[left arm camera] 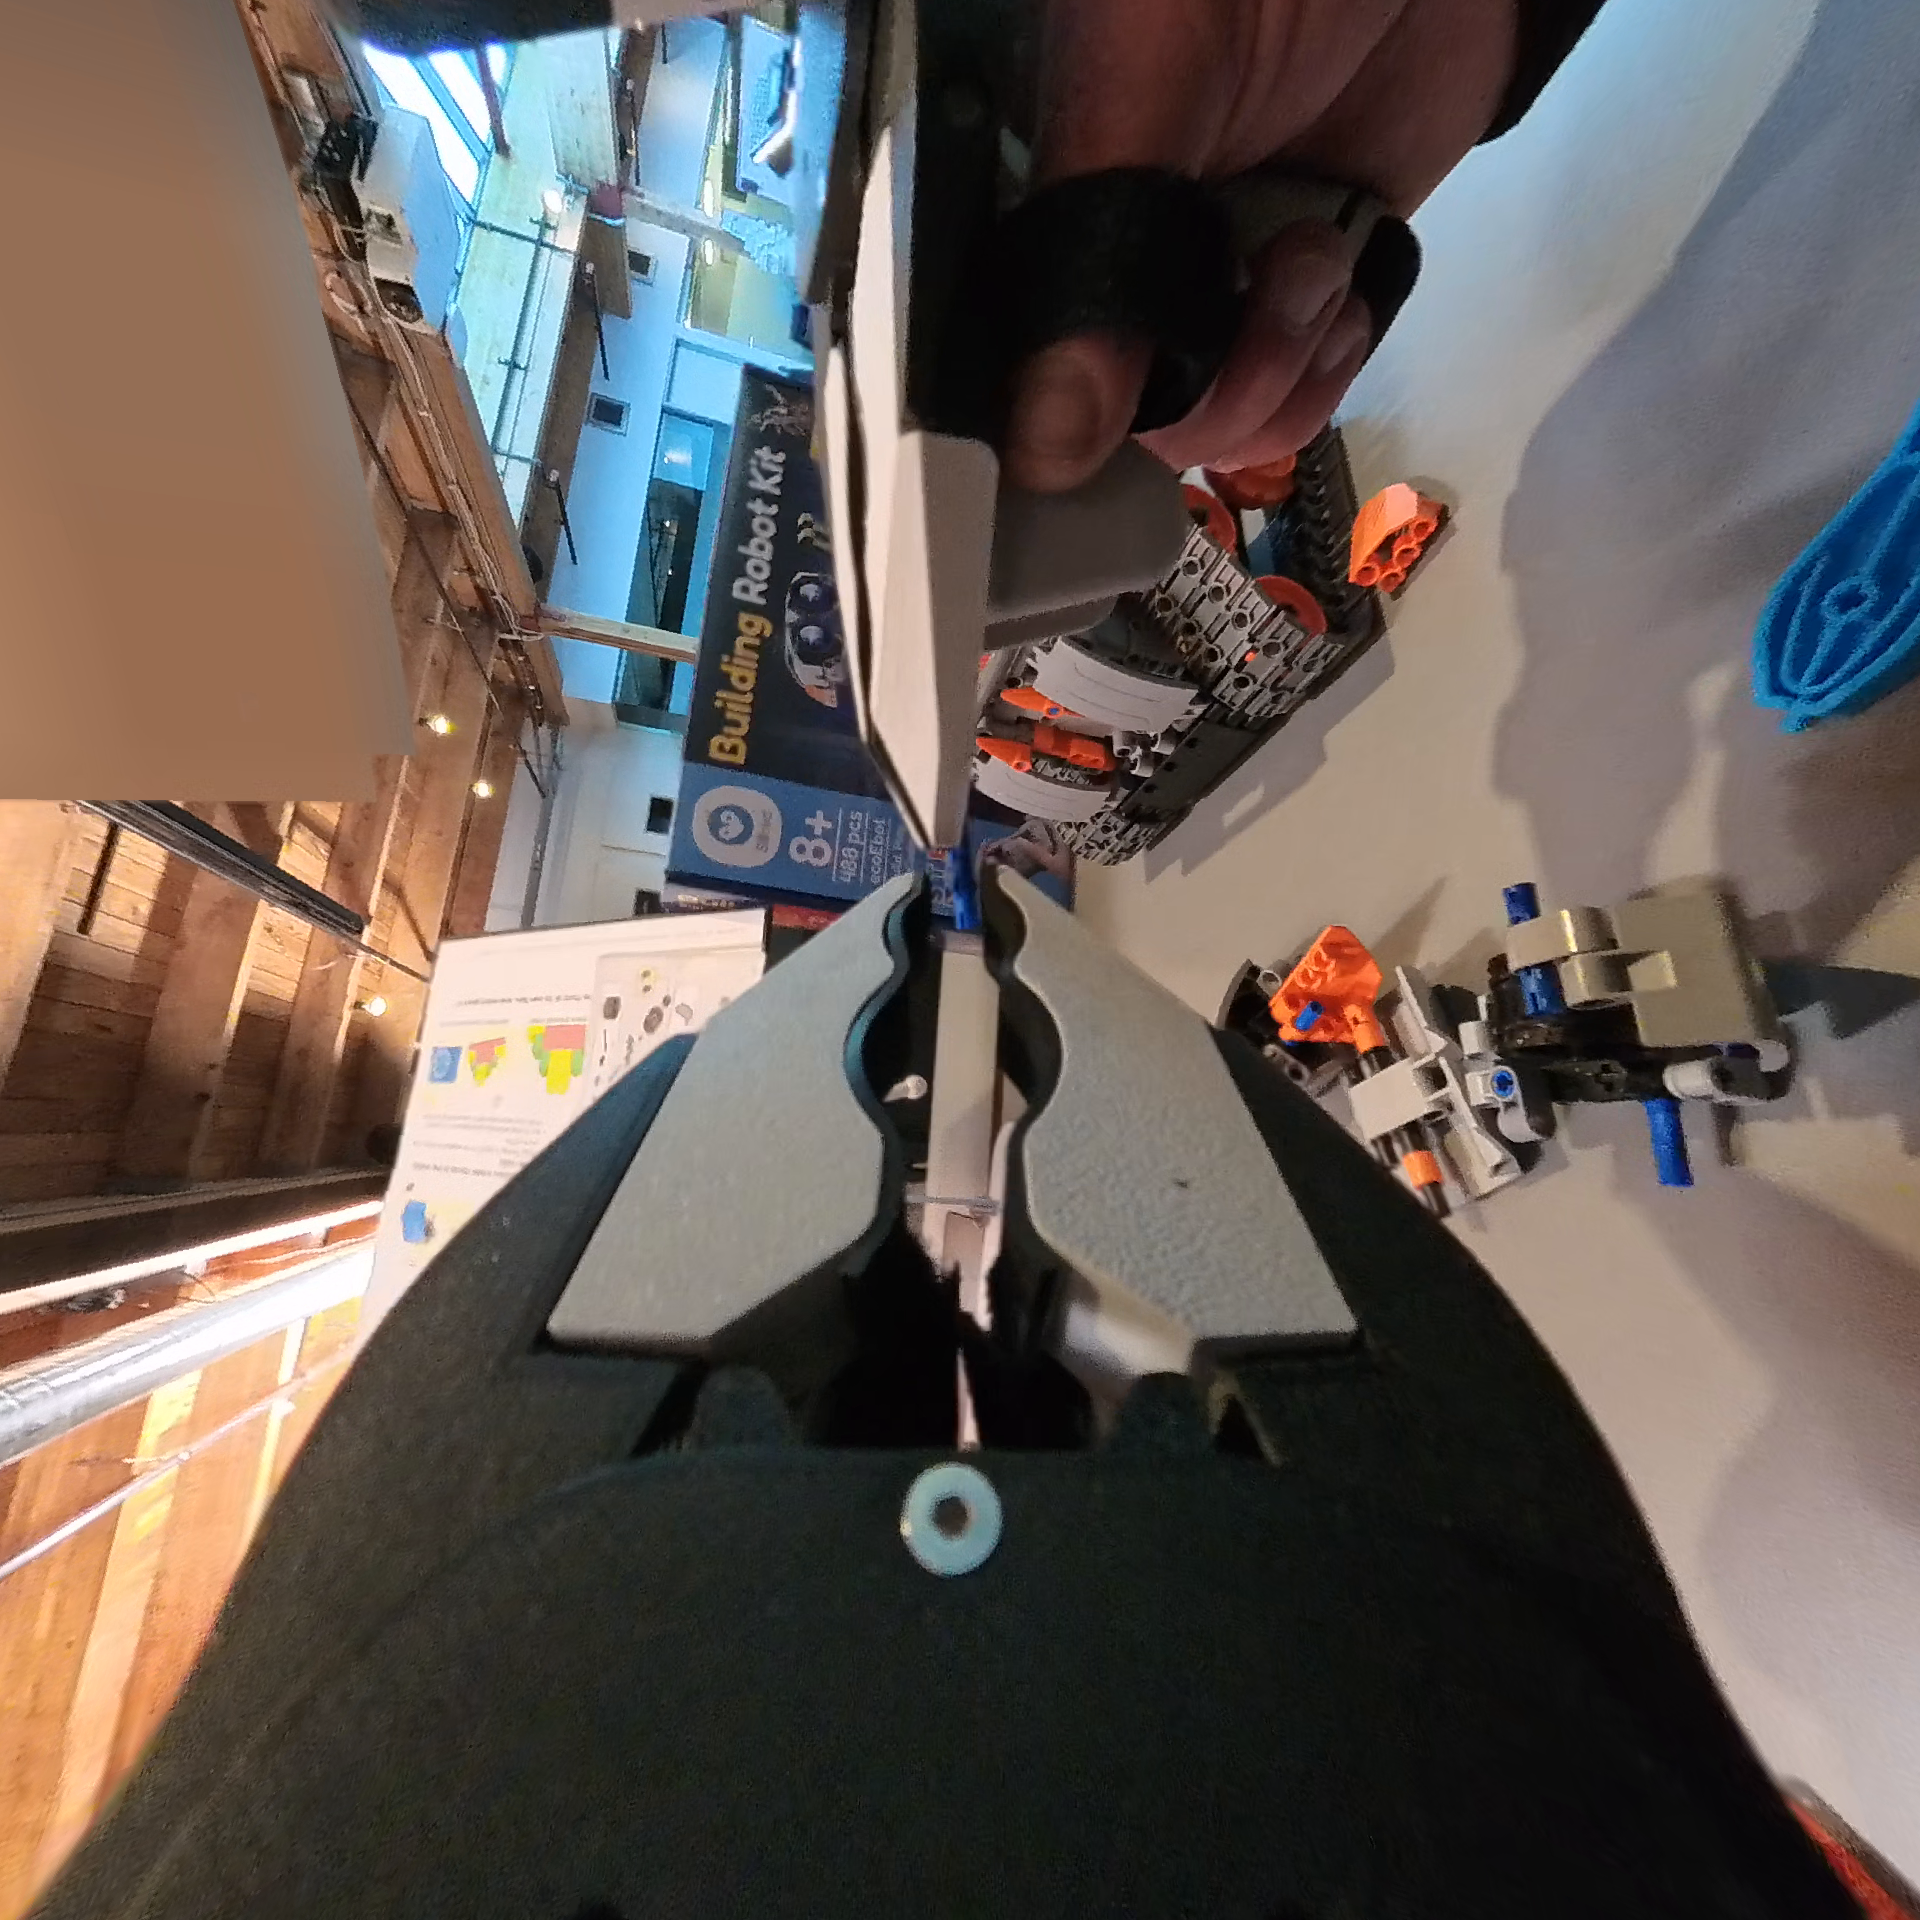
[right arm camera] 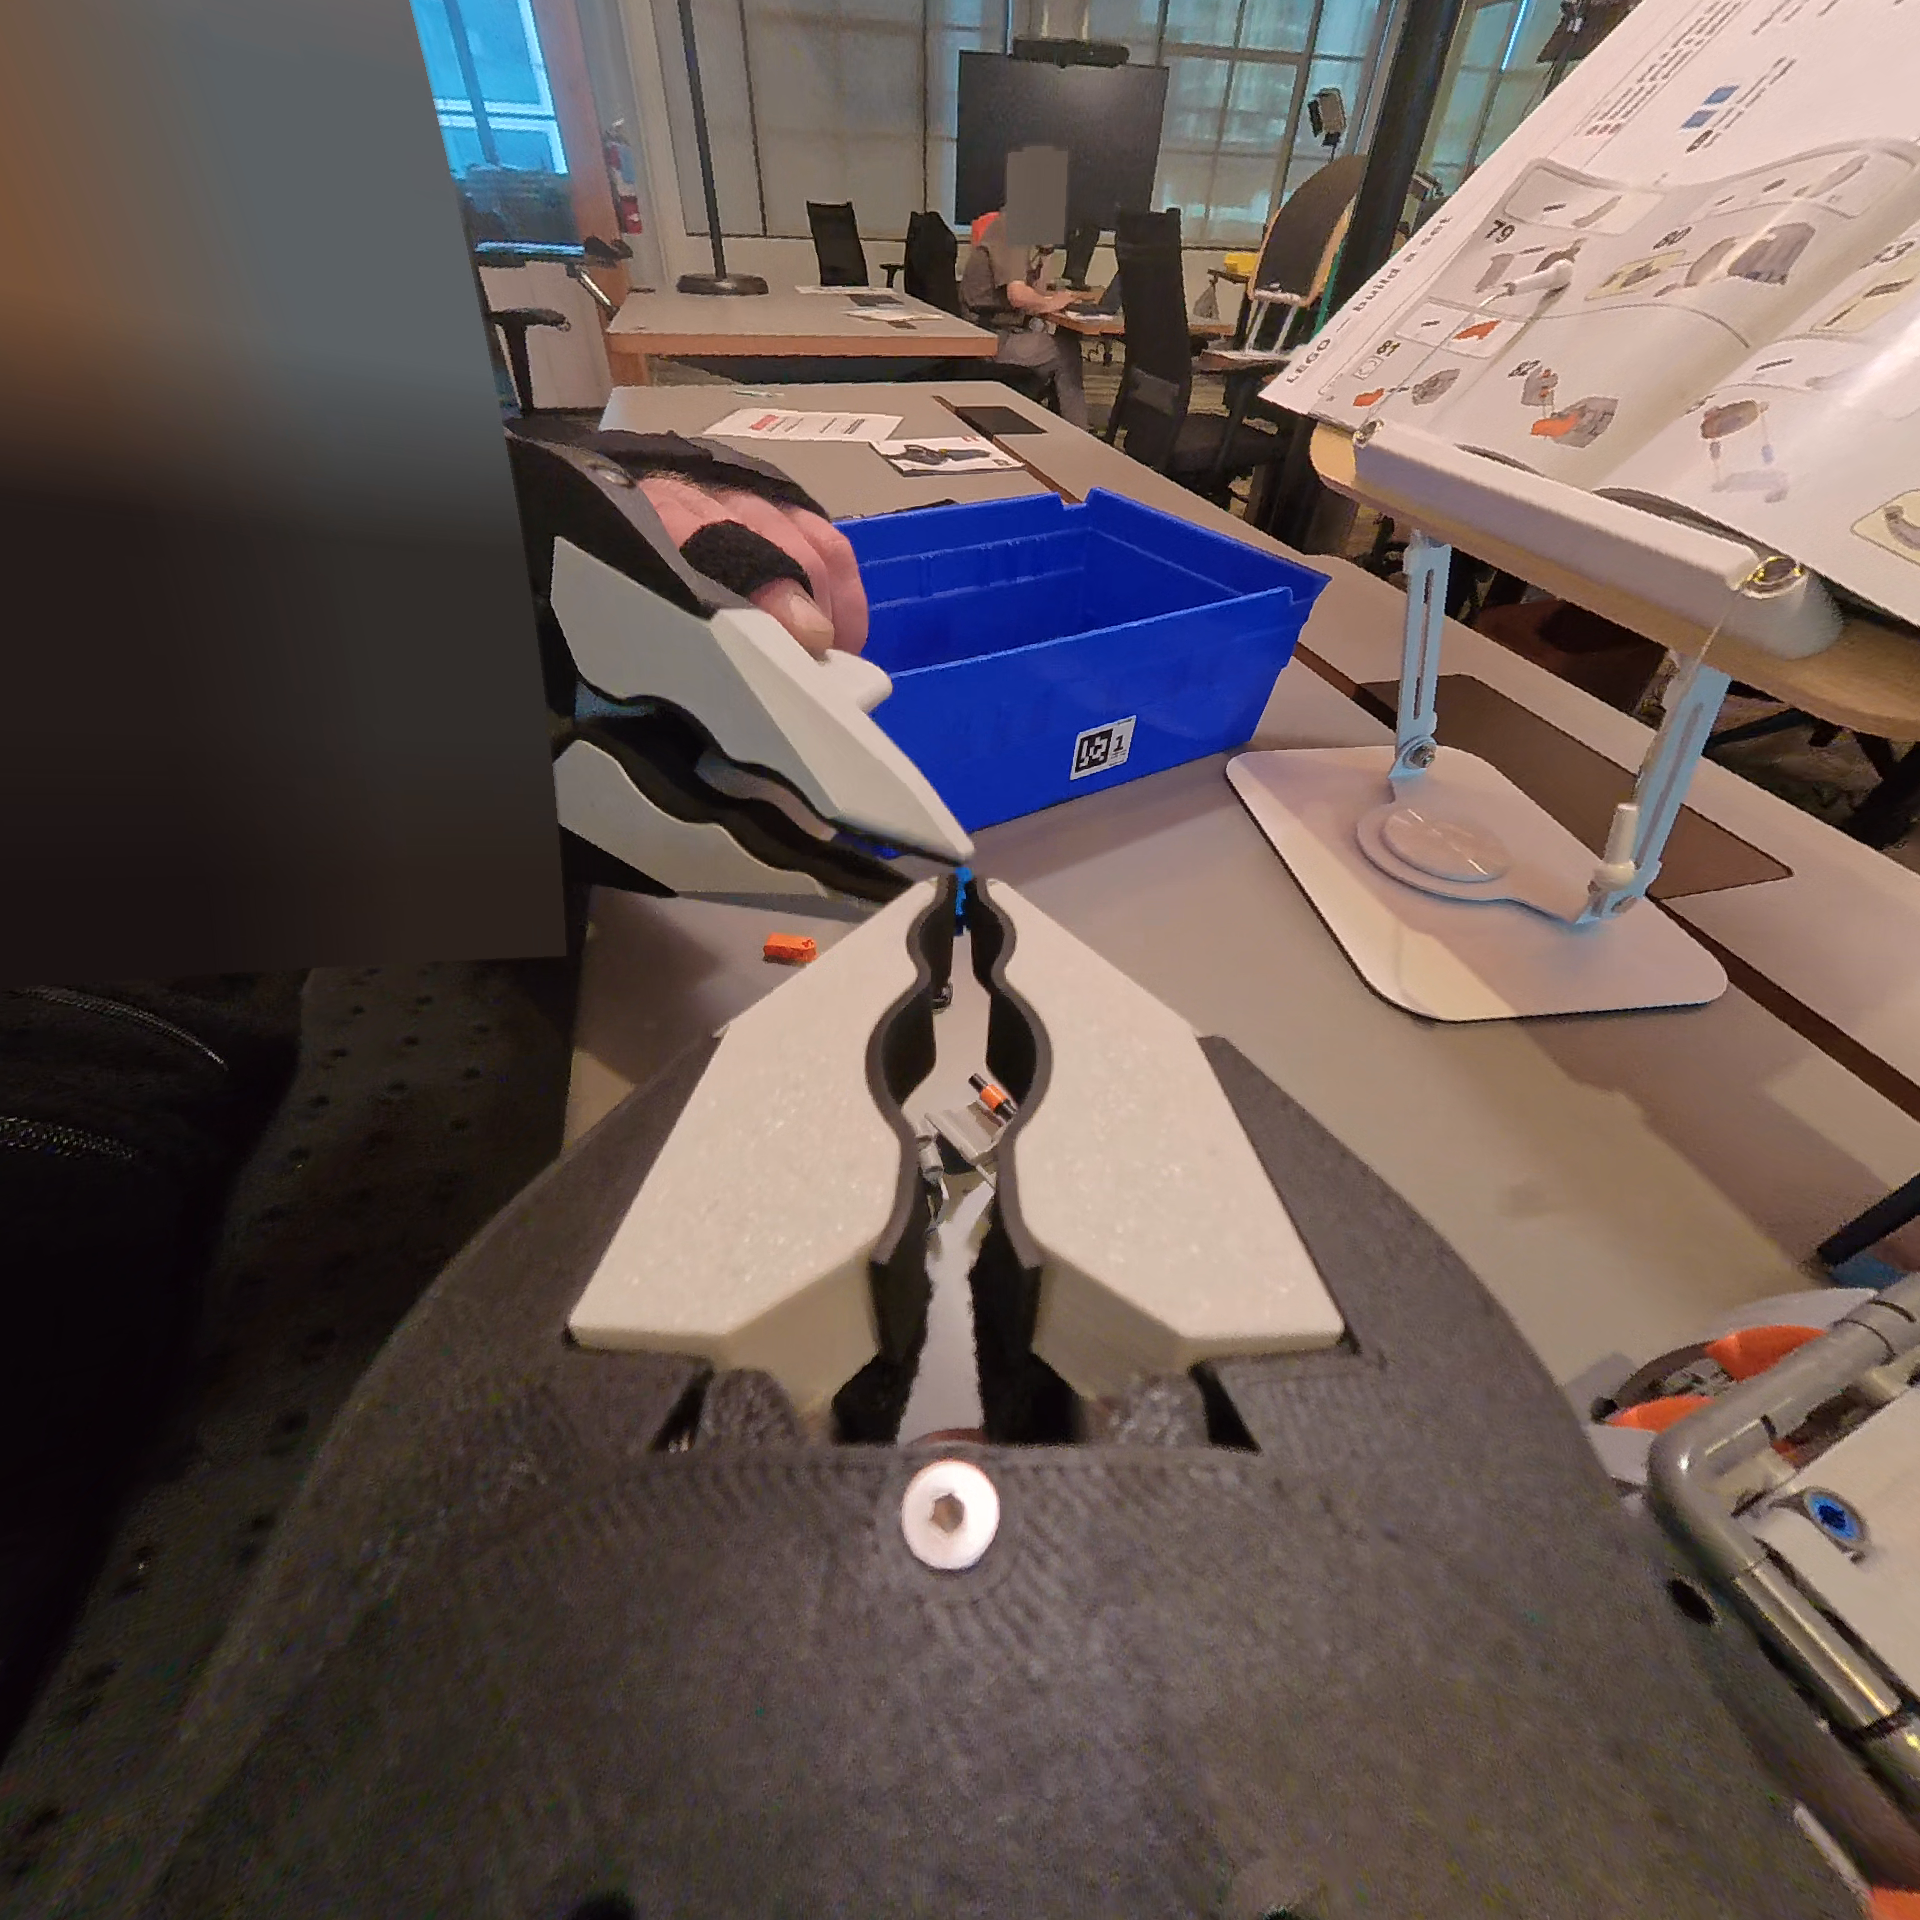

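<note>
A small blue pin (left arm camera: pixel 966 885) sits where my two grippers meet tip to tip above the grey table (left arm camera: pixel 1558 727). In the left wrist view my left gripper (left arm camera: pixel 958 881) has its tips slightly apart around the pin, with a dark gap beside it. My right gripper (left arm camera: pixel 940 831) comes down from above, its tips together at the pin. In the right wrist view my right gripper (right arm camera: pixel 966 891) is shut on the blue pin (right arm camera: pixel 964 902). The left gripper (right arm camera: pixel 935 854) reaches in from the left, and its tips end at the same pin.
A grey-and-orange tracked model (left arm camera: pixel 1143 665), a smaller assembly (left arm camera: pixel 1507 1049) and a loose orange piece (left arm camera: pixel 1397 535) lie on the table. A blue bin (right arm camera: pixel 1081 644) stands behind. A white book stand (right arm camera: pixel 1475 862) holds an instruction booklet (right arm camera: pixel 1662 260). An orange piece (right arm camera: pixel 790 945) lies nearby. Both grippers' tips are close together, under 4 cm apart. From either gripper's tips it is about 20 centimetres to the loose orange piece (left arm camera: pixel 1397 535).
</note>
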Motion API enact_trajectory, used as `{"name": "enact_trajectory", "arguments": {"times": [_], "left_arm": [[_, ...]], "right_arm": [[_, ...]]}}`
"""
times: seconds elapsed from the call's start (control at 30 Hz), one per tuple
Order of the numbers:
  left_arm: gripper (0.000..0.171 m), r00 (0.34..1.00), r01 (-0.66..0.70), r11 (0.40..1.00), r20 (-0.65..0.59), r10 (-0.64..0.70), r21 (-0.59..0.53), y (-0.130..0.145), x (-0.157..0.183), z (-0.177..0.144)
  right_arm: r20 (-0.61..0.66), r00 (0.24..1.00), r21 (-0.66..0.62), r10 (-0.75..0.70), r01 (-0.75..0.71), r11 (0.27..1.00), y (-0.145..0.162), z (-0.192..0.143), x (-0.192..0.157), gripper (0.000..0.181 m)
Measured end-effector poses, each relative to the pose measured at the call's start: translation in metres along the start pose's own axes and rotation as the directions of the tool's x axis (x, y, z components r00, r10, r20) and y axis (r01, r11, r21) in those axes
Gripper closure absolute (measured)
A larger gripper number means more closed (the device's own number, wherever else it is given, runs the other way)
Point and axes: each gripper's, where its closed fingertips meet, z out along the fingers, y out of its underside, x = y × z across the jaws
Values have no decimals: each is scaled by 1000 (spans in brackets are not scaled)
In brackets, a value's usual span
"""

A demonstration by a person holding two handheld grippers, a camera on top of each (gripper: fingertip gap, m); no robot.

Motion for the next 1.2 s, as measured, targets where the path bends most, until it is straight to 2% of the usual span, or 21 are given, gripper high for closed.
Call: {"name": "enact_trajectory", "arguments": {"times": [0.17,0.27,0.33,0.4,0.43,0.5,0.73,0.87,1.0,1.07,1.13,1.2], "left_arm": [[159,992,107,994,-59,-109,-34,12,9,-5],[155,942,243,964,-210,-260,-104,27,31,-9],[150,839,368,907,-347,-420,-207,40,57,-12],[146,667,472,821,-479,-571,-321,44,86,-19],[141,601,489,785,-505,-620,-381,48,98,-22],[138,545,497,755,-523,-656,-429,51,110,-23],[157,354,606,652,-580,-734,-455,39,119,-18],[169,307,628,623,-588,-749,-466,39,125,-13],[171,316,628,638,-602,-733,-446,37,131,-12],[171,333,649,645,-611,-718,-403,32,128,-13],[171,386,662,662,-597,-703,-352,31,120,-13],[171,398,662,679,-619,-677,-317,24,117,-18]], "right_arm": [[24,999,-17,27,-27,999,9,0,2,181],[21,1000,-69,9,-7,998,22,-1,6,181],[28,999,-85,26,-24,996,29,-3,9,181],[36,999,-109,31,-27,994,36,-2,10,181],[40,999,-121,29,-24,992,39,-1,10,181],[52,998,-145,22,-14,989,45,0,8,181],[70,997,-177,14,-1,984,52,1,4,181],[72,997,-187,19,-5,982,56,0,5,181],[72,997,-181,13,0,983,53,-3,5,181],[70,998,-177,7,5,984,51,-4,5,181],[68,998,-176,4,8,984,51,-5,5,181],[69,998,-180,-1,13,984,51,-5,5,181]]}}
